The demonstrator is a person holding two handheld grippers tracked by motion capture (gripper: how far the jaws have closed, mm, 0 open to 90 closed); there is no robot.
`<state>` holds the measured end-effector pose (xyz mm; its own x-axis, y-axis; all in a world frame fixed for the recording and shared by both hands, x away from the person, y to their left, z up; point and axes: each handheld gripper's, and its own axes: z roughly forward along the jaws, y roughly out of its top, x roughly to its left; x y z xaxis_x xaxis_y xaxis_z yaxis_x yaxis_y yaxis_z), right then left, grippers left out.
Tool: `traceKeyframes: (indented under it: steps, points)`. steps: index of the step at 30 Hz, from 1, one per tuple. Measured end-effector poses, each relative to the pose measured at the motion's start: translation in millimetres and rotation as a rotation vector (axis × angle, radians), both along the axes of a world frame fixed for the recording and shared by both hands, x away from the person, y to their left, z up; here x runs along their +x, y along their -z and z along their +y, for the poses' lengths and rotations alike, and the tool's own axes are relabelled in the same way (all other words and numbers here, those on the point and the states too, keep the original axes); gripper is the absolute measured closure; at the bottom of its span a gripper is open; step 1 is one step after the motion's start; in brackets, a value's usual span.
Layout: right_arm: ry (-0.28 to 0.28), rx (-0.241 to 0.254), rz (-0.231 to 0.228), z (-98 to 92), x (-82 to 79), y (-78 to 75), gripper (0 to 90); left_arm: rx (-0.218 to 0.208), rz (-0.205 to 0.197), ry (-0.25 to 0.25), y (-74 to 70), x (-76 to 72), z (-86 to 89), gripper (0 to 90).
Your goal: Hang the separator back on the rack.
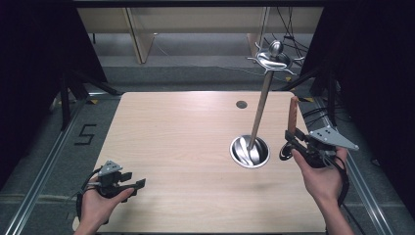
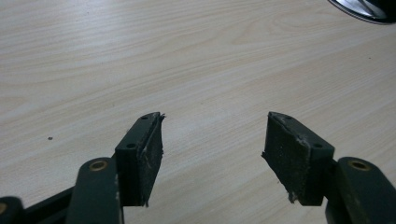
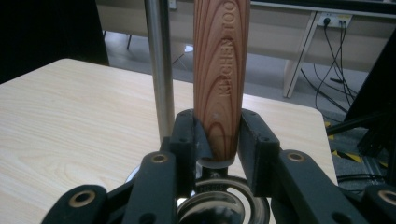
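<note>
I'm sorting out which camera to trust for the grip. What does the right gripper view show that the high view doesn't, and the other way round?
Right gripper view alone: the lettering pressed into the wooden handle, and the pads closed on its lower end.

High view alone: the left gripper, open and holding nothing, and the hooks atop the metal stand.

Both: the right gripper holding the handle upright, the stand's pole, its round base, the table.

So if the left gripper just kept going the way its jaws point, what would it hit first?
Probably nothing soon: the open left gripper faces bare table. Farther along, at the upper right of its own view, lies the rim of the steel stand base, slightly off its line; depth is hard to judge.
</note>
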<state>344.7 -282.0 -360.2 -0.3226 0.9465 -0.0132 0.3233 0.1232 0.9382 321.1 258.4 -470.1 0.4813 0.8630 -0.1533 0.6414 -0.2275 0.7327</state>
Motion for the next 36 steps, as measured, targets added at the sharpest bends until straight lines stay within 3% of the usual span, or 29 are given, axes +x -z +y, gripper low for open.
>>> traceKeyframes:
  steps: [6,13,16,17,18,19,21,23,25,27,30,36]
  points:
    - [-0.017,0.003,-0.016,0.7,0.8,-6.2,69.8,-0.003,0.007,-0.018,0.0,-0.8,-0.7,36.1]
    - [-0.014,0.017,-0.034,3.0,-0.1,-13.9,69.9,0.009,-0.001,-0.003,-0.4,-0.1,0.5,36.1]
    - [-0.012,0.015,-0.041,4.6,-0.4,-16.6,69.9,-0.008,0.006,-0.016,-0.5,-0.8,-0.1,35.9]
    - [-0.015,0.018,-0.047,4.6,0.2,-17.6,69.9,-0.005,-0.007,-0.002,-0.4,0.3,0.6,35.9]
    - [-0.013,0.004,-0.065,3.8,0.8,-18.5,69.9,-0.011,0.008,-0.014,-0.6,-0.8,0.1,35.9]
    - [-0.011,0.019,-0.050,4.7,-0.2,-19.9,69.9,-0.016,0.007,-0.017,-0.3,-0.7,-0.1,35.9]
    - [-0.022,0.018,-0.063,4.1,0.8,-22.1,69.9,-0.016,0.007,-0.016,-0.3,-0.7,0.0,35.9]
    - [0.000,0.033,-0.066,5.9,-0.5,-24.5,69.9,-0.017,0.004,-0.018,-0.1,-0.7,-0.3,35.9]
    - [-0.012,0.019,-0.074,4.9,0.4,-27.3,69.9,-0.017,0.004,-0.019,-0.1,-0.8,-0.3,35.9]
    - [-0.017,0.020,-0.084,5.0,1.2,-29.3,69.9,0.006,0.005,0.000,-1.1,-0.5,1.9,35.9]
    - [-0.018,0.026,-0.087,5.5,1.8,-31.8,69.9,-0.015,0.005,-0.017,-0.3,-0.9,0.0,35.9]
    - [-0.006,0.039,-0.091,6.2,1.2,-37.0,69.8,0.004,0.003,-0.007,-0.8,-0.7,1.5,35.7]
